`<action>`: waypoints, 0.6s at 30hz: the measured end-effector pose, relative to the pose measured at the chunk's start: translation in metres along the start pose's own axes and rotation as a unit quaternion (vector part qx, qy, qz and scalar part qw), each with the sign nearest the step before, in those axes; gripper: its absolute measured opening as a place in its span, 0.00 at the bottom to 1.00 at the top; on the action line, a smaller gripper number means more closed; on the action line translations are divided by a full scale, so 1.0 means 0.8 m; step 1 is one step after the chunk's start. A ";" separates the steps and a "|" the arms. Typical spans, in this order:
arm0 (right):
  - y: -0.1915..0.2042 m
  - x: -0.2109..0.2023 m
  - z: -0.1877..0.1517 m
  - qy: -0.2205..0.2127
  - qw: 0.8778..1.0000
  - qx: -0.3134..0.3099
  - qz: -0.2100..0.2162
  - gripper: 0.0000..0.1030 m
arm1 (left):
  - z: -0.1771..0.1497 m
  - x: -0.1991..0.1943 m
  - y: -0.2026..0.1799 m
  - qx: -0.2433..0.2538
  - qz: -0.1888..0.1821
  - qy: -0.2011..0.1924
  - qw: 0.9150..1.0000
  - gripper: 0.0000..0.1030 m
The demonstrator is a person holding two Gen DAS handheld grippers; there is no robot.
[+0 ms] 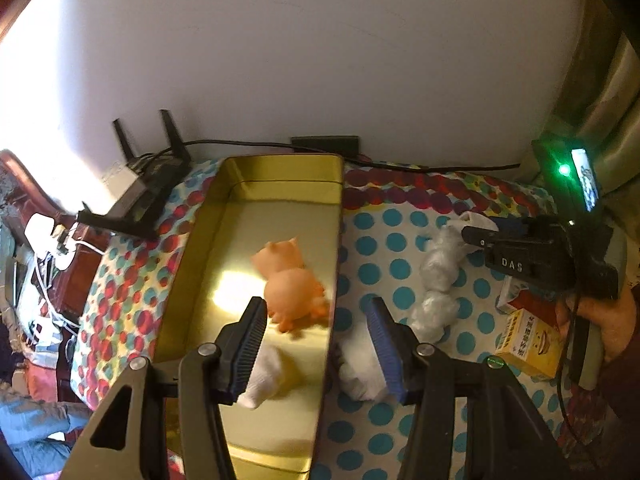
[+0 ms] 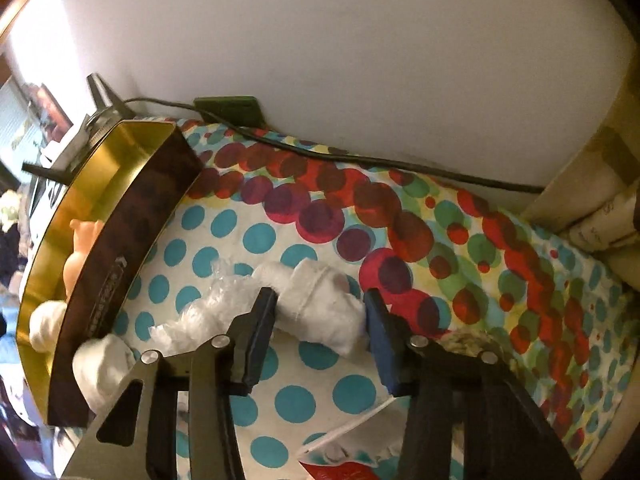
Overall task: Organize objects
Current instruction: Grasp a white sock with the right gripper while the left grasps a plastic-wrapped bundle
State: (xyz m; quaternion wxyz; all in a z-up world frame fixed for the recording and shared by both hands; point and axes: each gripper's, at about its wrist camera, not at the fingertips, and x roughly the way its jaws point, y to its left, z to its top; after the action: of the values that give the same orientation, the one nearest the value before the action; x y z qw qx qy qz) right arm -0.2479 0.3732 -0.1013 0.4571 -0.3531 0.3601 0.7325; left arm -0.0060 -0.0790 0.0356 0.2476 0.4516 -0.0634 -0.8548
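**Spotted cloth, gold tin, two grippers at work**

Polka-dot cloth (image 2: pixel 352 394) in teal, red and green covers the tabletop, which backs onto a plain white wall (image 1: pixel 320 60). At the cloth's left side stands a long gold tin (image 1: pixel 280 178) with dark outer walls; an orange toy pig (image 1: pixel 294 280) lies on its shiny floor, and a white bundle (image 1: pixel 264 376) sits at the tin's near end.

The left gripper (image 1: pixel 318 340) hangs over the tin's right wall with its jaws apart, one finger inside the tin and the other outside; nothing is pinched between them. A second white bundle (image 1: pixel 358 364) lies on the cloth just outside that wall.

The right gripper (image 2: pixel 320 340) points down at a white rolled cloth (image 2: pixel 320 300) lying on the table, its fingers bracketing the roll at both sides; whether the pads already press it cannot be told. Crinkled clear plastic (image 2: pixel 208 308) lies just left of the roll. A yellow carton (image 1: pixel 528 344) and a router (image 1: pixel 148 188) sit near the edges.
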 end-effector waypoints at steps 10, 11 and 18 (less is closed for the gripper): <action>-0.030 -0.070 -0.014 -0.065 0.997 0.035 0.005 0.33 | 0.041 0.061 -0.051 0.019 -0.094 0.036 0.995 0.53; -0.033 -0.079 -0.018 -0.070 0.997 0.040 0.007 0.33 | 0.043 0.068 -0.060 0.031 -0.095 0.040 0.994 0.53; -0.042 -0.119 -0.041 -0.095 0.993 0.062 0.015 0.33 | 0.049 0.108 -0.097 0.069 -0.106 0.071 0.989 0.53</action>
State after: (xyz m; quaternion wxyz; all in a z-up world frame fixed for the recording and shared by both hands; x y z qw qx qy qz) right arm -0.1787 0.3164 -0.0437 0.4993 -0.2472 0.3648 0.7460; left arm -0.1061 -0.0577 -0.0313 0.1283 0.5316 -0.0560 -0.8354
